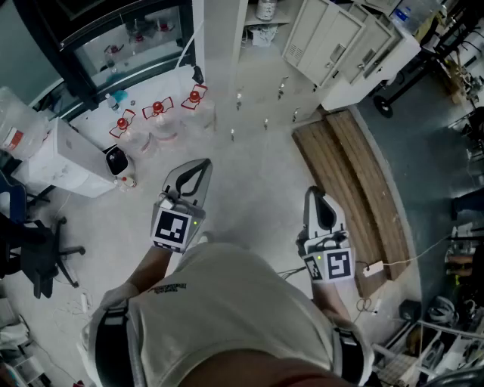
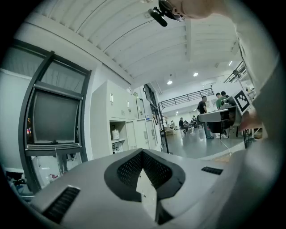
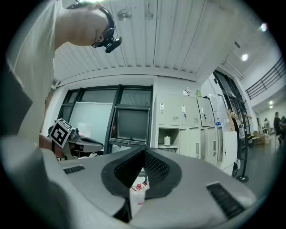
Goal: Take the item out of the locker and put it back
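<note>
A bank of pale lockers (image 1: 325, 38) stands ahead of me. One compartment has its door open, and a small white jar (image 3: 166, 140) sits on its shelf. The same jar (image 2: 115, 134) shows in the left gripper view and at the top edge of the head view (image 1: 266, 9). My left gripper (image 1: 198, 168) is held out over the floor, shut and empty, with its tips meeting (image 2: 142, 151). My right gripper (image 1: 314, 195) is beside it, also shut on nothing (image 3: 144, 151). Both are well short of the lockers.
Several clear bottles with red caps (image 1: 157, 109) stand on the floor by a white pillar (image 1: 219, 45). Left are a white appliance (image 1: 53, 159) and an office chair (image 1: 38, 257). Wooden planks (image 1: 355, 189) lie at right. People (image 2: 203, 107) stand far off.
</note>
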A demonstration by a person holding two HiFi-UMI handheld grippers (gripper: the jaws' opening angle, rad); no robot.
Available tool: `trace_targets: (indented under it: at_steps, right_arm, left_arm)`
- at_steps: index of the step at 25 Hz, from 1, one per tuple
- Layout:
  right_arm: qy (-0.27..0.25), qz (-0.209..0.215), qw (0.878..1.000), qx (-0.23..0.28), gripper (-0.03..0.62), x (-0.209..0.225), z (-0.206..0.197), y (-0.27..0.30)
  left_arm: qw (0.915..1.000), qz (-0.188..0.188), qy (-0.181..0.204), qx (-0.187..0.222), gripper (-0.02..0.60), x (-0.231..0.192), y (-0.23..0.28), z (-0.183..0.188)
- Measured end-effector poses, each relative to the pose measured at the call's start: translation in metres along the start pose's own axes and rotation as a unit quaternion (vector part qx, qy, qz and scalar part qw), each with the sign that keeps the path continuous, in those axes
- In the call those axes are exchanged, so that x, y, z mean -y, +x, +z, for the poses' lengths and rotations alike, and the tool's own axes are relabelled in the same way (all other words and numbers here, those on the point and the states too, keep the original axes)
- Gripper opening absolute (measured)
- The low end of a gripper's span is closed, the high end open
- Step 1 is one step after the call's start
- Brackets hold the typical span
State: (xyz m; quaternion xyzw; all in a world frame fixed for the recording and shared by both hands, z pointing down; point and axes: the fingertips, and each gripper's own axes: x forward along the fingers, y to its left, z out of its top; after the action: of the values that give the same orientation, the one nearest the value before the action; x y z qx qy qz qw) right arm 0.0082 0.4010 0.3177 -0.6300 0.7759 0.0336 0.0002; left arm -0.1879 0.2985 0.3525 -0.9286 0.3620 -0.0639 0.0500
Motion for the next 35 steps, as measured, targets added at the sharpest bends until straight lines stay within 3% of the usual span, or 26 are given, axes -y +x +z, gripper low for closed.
trace_targets:
  at_steps: [12,35]
  right_arm:
    - [0.01,0.011,1.0,-0.002,0.003,0.017,-0.008,-0.015]
    - [0.031,0.051,0.998,0.017,0.003,0.065,-0.017,-0.074]
  left_arm:
    - [1.0,0.003,0.006,-0.002,0.012,0.021,0.011,0.0]
    - [0.9991,0.032,0.02,-0.017,0.012,0.106,0.016,0.001]
